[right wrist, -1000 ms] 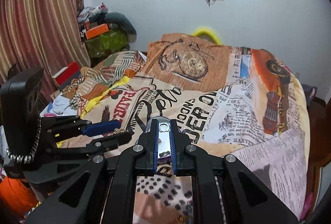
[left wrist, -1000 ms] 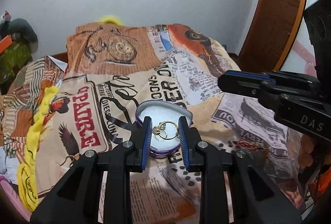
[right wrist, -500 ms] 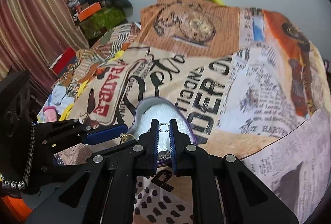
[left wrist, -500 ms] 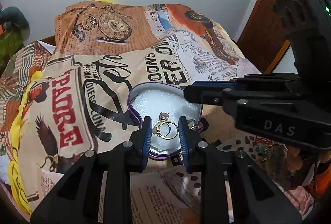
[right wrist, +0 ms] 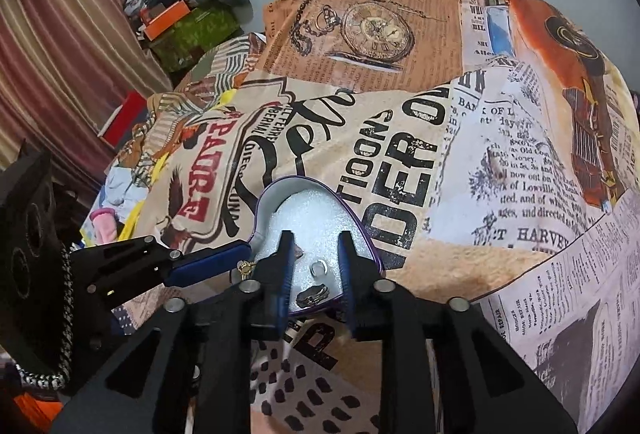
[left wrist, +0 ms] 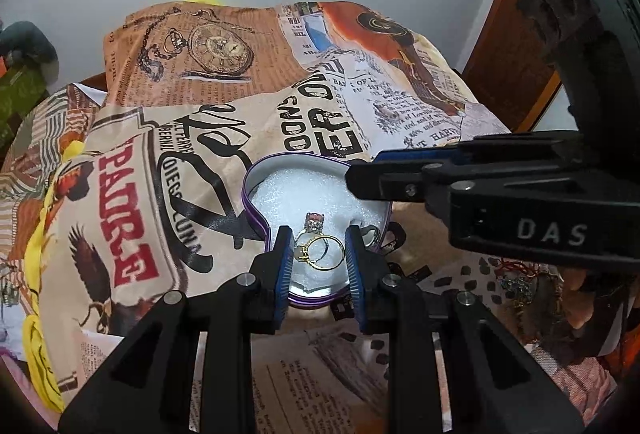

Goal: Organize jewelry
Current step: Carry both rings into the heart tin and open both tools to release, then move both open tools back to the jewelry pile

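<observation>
A purple heart-shaped box (left wrist: 256,189) with white foam lining lies on the printed bedspread; it also shows in the right wrist view (right wrist: 360,230). My left gripper (left wrist: 320,254) is shut on a gold ring (left wrist: 326,252) and holds it over the box's near edge. A silver ring with a red stone (left wrist: 314,222) sits on the foam just beyond. My right gripper (right wrist: 316,266) is open over the box, with a small silver ring (right wrist: 319,268) and a dark ring (right wrist: 312,296) lying on the foam between its fingers. The right gripper crosses the left wrist view (left wrist: 360,181) from the right.
The printed bedspread (right wrist: 400,137) covers the bed. More jewelry with red thread (left wrist: 516,274) lies at the right. Clutter and boxes (right wrist: 180,21) are stacked by the curtain at the far left. A wooden door (left wrist: 508,65) stands at the right.
My right gripper has opened and let the small silver ring down onto the foam in the box. Both grippers have moved closer over the box. The left still holds the gold ring.
</observation>
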### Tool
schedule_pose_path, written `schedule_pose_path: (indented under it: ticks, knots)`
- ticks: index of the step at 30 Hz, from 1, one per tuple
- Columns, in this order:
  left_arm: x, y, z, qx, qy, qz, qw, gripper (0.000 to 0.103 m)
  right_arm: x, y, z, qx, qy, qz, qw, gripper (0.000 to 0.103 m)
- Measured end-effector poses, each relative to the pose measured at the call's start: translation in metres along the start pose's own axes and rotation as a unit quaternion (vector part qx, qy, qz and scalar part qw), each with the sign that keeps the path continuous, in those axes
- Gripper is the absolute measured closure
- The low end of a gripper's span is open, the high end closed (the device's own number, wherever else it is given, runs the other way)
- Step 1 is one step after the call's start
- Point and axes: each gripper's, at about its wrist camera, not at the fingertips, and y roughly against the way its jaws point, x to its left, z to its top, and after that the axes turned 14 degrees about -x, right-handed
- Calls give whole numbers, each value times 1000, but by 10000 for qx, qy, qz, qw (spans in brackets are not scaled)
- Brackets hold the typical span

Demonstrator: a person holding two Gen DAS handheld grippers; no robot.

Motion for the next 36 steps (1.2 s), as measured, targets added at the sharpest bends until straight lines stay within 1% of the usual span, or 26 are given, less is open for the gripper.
schedule_pose_path:
  ticks: [6, 9, 14, 16, 18, 20, 24, 29, 33, 36]
  knots:
    - [2, 11, 6, -61, 79, 87, 9999, 78, 1, 18, 3, -166, 69, -101, 9998, 81]
    - [0, 22, 11, -144, 93, 97, 9998, 77, 5, 33, 2, -266, 274, -261, 9989, 81]
    - [-5, 43, 15, -241, 80, 185, 9995, 76, 10, 58, -4, -402, 442, -445, 9972, 79]
    - [-7, 52, 15, -266, 97, 207, 9994, 76, 14, 70, -9, -465, 529, -534, 9961, 74]
    - [-8, 62, 15, -298, 100, 231, 9992, 76, 16, 80, -13, -560, 605, -603, 9948, 60]
    - [-11, 73, 14, -335, 87, 256, 9991, 74, 19, 90, -18, -625, 665, -658, 9936, 55]
    - [-18, 90, 11, -378, 22, 336, 9987, 72, 17, 105, -28, -607, 595, -730, 9937, 55]
    - [-26, 108, 3, -358, 98, 202, 9991, 71, 9, 129, -41, -650, 600, -1014, 9909, 55]
    - [-37, 107, -7, -224, 100, 85, 9997, 70, -2, 149, -51, -751, 501, -1161, 9891, 55]
    - [-50, 96, -16, -21, -1, 29, 10000, 70, -12, 157, -60, -739, 431, -1246, 9885, 54]
